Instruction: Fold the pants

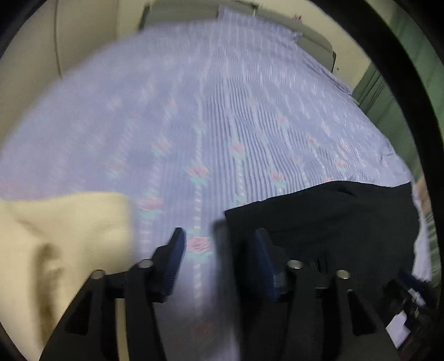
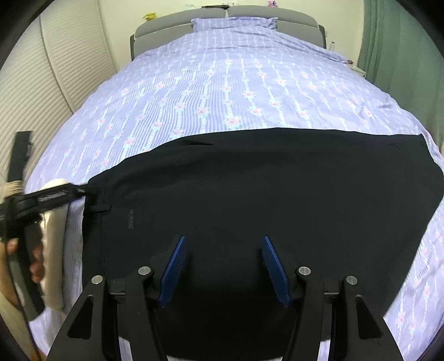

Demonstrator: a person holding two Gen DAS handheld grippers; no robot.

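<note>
Black pants (image 2: 249,188) lie folded flat across the near end of a bed with a lilac flowered cover (image 2: 222,83). My right gripper (image 2: 223,241) is open and empty, hovering over the near middle of the pants. My left gripper (image 1: 219,236) is open and empty beside the left edge of the pants (image 1: 319,216); the view is blurred by motion. In the right wrist view the left gripper (image 2: 83,191) reaches the pants' left edge near a belt loop.
A cream folded garment (image 1: 63,227) lies on the bed left of the pants, also seen in the right wrist view (image 2: 55,238). A pillow (image 2: 233,22) and grey headboard (image 2: 166,25) are at the far end. Slatted doors (image 2: 50,83) stand left, green curtain (image 2: 402,50) right.
</note>
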